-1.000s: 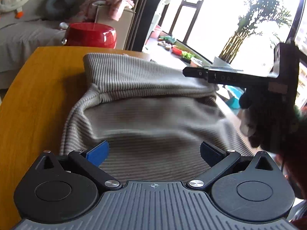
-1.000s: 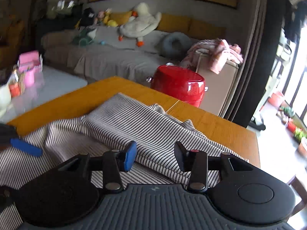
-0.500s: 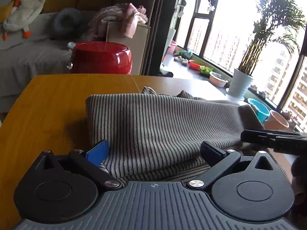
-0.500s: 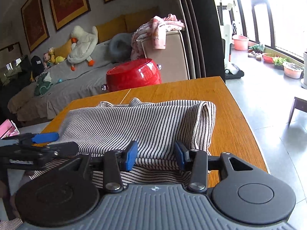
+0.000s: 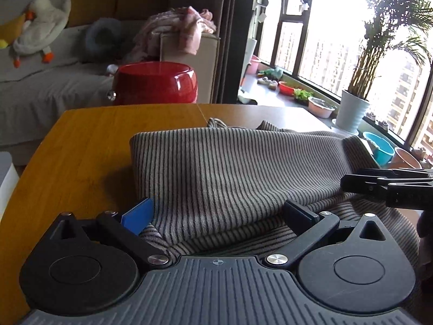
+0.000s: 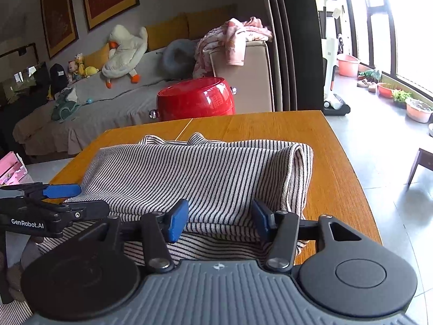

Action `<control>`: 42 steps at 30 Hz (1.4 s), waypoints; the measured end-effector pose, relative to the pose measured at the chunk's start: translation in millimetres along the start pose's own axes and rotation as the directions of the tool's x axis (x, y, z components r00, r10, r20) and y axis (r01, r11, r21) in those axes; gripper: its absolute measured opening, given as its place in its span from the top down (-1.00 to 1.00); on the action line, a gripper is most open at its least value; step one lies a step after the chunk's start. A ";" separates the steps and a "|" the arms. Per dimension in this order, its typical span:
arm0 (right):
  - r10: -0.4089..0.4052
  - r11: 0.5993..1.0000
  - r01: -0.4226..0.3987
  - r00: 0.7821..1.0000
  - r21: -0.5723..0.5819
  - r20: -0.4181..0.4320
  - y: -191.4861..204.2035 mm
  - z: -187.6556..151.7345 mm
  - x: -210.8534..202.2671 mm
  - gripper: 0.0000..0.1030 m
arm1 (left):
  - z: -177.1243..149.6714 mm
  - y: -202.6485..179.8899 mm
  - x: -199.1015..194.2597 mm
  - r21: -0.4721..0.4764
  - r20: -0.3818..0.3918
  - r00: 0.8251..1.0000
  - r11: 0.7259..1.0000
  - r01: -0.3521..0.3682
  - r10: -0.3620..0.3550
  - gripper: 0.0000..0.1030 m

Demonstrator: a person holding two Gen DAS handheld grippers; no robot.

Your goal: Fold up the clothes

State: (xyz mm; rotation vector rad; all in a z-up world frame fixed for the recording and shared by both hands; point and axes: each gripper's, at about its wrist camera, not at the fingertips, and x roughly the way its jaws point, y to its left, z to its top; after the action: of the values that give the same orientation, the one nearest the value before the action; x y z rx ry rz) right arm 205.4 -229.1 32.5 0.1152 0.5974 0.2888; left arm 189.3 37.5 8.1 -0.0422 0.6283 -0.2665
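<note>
1. Now, from the left wrist view, the left gripper (image 5: 219, 212) stands wide open, its blue pad (image 5: 138, 214) at the left and black finger (image 5: 299, 214) at the right, both spread over the near edge of the striped cloth (image 5: 238, 173) with nothing pinched between them.
2. Same view: the cloth lies folded on the wooden table (image 5: 81, 146), an upper layer laid over a lower one that shows at the near edge. Its left fold edge is rounded and sits on the tabletop, and two small peaks of fabric stick up at the far edge.
3. Same view: the right gripper (image 5: 349, 181) enters from the right, side-on, just above the cloth's right part; from here I cannot tell whether anything is between its fingers. A red pot (image 5: 155, 84) stands beyond the table's far edge, and a potted plant (image 5: 354, 108) is at the window on the right.
4. Right wrist view: the right gripper (image 6: 220, 220) is open, its blue pads parted over the cloth's (image 6: 194, 173) near edge, gripping nothing.
5. Same view: the cloth's right end is a rounded fold lying on the table (image 6: 270, 127), near its right edge. The left gripper (image 6: 73, 189) comes in from the left, low over the cloth's left end, with its blue pad on top.
6. Same view: the pot (image 6: 196, 100) sits beyond the far table edge, and a sofa (image 6: 94, 108) lies behind it.
</note>
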 end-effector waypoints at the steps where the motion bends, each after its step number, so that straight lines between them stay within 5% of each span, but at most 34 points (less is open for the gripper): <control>1: 0.000 1.000 0.000 1.000 -0.003 0.000 0.5 0.0 0.1 0.00 | -0.6 0.8 -1.0 -0.005 0.000 1.000 1.000 -0.001 0.001 -1.00; 24: 0.021 0.999 -0.021 1.000 -0.031 0.015 5.7 -3.2 -3.4 -0.25 | 1.4 24.5 3.8 -0.128 -0.045 0.999 0.992 -0.005 -0.001 -1.00; 30: 0.038 0.999 -0.038 0.999 -0.020 0.016 3.8 -2.9 -4.1 -0.30 | 25.2 42.8 8.7 -0.212 -0.078 0.994 0.975 0.063 -0.081 -1.00; 37: 0.059 0.998 -0.059 0.998 0.008 0.035 0.2 1.5 -12.6 -0.33 | 42.9 60.7 33.9 -0.171 -0.157 0.982 0.982 0.081 -0.108 -0.99; 42: -0.018 0.999 0.014 0.997 0.052 0.081 -28.6 32.6 -14.5 -0.34 | 52.9 67.1 48.6 -0.186 -0.188 0.971 0.976 0.114 -0.149 -0.99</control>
State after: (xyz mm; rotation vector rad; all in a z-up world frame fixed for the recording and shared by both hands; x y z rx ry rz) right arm 219.2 -261.5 61.6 0.1710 0.5243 0.2519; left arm 273.7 87.5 15.0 -0.2282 0.8506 -0.3469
